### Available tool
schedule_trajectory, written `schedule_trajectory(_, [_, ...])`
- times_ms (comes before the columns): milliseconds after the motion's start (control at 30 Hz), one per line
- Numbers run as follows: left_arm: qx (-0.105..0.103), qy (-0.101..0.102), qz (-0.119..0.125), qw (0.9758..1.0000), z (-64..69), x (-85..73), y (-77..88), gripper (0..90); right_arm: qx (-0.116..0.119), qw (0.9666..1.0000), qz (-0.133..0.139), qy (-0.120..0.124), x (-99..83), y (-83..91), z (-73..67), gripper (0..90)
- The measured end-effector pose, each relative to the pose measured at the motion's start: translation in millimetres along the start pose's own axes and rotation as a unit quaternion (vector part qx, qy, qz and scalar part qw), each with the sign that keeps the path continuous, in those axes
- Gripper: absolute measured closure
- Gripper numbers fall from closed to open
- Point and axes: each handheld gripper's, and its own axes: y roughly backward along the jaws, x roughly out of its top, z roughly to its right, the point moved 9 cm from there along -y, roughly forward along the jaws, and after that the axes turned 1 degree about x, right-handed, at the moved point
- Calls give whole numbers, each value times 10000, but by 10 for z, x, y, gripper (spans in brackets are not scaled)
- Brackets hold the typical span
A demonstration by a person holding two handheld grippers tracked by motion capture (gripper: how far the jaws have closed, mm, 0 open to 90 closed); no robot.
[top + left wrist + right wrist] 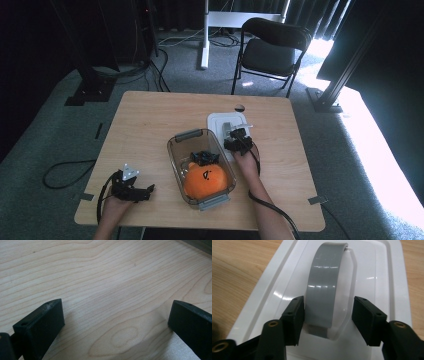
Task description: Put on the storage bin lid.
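A white lid (218,120) lies flat on the wooden table, just right of a clear plastic container (172,155). My right gripper (233,132) reaches over the lid from the near side. In the right gripper view the jaws sit on either side of the lid's grey handle (324,287), with the pads against its sides. The right gripper (327,315) is shut on this handle, and the lid (384,277) rests on the table. The container holds an orange plush toy (205,180) and a black item (204,158). My left gripper (145,191) rests at the table's front left; its jaws (116,322) stand wide apart over bare wood.
A small dark round object (239,107) sits at the table's far edge. A black folding chair (270,50) and a white desk leg (204,35) stand beyond the table. Cables trail from both grippers over the front edge.
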Motion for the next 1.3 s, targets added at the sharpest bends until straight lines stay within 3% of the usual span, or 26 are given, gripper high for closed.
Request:
schedule_trajectory(200, [-1,0,4,10000,0,0,0,8,60,10000,-10,14,12,-30,-15,540])
schedule_trajectory(267, [-2,-1,3,10000,0,0,0,8,125,9999,27,7,9,-22,-32,656])
schedule_trajectory(533, [0,0,1,10000,0,0,0,8,141,9999,-2,-31,-14,74,21,670])
schedule_trajectory(1000, [0,-1,-1,10000,0,0,0,8,134,9994,261,-173,1,624,203,672])
schedule_trajectory(1300, [0,6,4,10000,2,0,0,8,89,9991,386,-175,-13,906,238,672])
